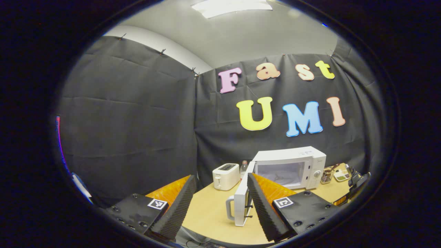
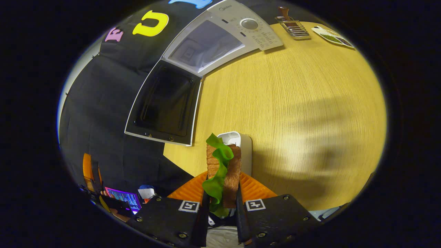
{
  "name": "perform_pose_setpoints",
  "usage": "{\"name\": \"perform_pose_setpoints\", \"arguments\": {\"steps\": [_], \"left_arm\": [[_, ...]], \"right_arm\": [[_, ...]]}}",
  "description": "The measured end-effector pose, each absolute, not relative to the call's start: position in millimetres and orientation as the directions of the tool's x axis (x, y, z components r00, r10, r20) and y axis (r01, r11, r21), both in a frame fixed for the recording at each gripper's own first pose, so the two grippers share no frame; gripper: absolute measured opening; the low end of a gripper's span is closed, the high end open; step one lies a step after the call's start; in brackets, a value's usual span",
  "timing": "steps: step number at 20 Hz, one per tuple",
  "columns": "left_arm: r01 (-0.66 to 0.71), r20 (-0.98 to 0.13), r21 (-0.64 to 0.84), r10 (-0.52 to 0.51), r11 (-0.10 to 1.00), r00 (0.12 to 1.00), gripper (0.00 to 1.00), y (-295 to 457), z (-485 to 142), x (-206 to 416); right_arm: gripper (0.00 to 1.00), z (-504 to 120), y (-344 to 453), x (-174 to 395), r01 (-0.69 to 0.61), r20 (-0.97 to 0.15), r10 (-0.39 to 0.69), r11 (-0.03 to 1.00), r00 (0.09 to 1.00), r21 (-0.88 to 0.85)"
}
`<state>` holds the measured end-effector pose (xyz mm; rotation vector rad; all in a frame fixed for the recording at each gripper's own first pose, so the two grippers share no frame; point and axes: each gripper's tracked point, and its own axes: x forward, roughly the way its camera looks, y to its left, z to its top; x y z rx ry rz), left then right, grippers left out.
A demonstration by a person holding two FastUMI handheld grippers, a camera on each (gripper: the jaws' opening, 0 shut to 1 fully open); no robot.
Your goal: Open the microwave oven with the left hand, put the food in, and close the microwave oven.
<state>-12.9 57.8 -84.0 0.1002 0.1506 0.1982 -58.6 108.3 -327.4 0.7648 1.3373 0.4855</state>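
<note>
The right gripper (image 2: 222,206) is clamped on a brown bread sandwich with green lettuce (image 2: 222,168), above the wooden tabletop (image 2: 293,103). The left gripper (image 1: 220,203) hangs spread, empty. The white microwave oven (image 1: 293,167) already stands open; loading and closing remain.

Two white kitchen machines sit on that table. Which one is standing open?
The microwave oven. Its door is swung wide toward the left tool, and you can see into its cavity. The toaster beside it is the smaller box with slots on top.
</note>
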Motion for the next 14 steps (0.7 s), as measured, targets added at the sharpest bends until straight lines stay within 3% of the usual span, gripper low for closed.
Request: {"name": "perform_pose_setpoints", "arguments": {"steps": [6,14], "left_arm": [[-0.083,-0.104,0.063,0.089,0.995,0.991,0.96,60.8,-83.5,39.7],[-0.018,-0.091,0.008,0.019,1.000,0.996,0.96,109.1,-92.2,96.3]], "right_arm": [[0.34,-282.2,116.0,-0.2,0.091,-0.628,0.682,0.647,0.376,0.757],[0.34,-265.1,158.0,94.9,0.145,-0.532,0.589,0.577,0.609,0.804]]}}
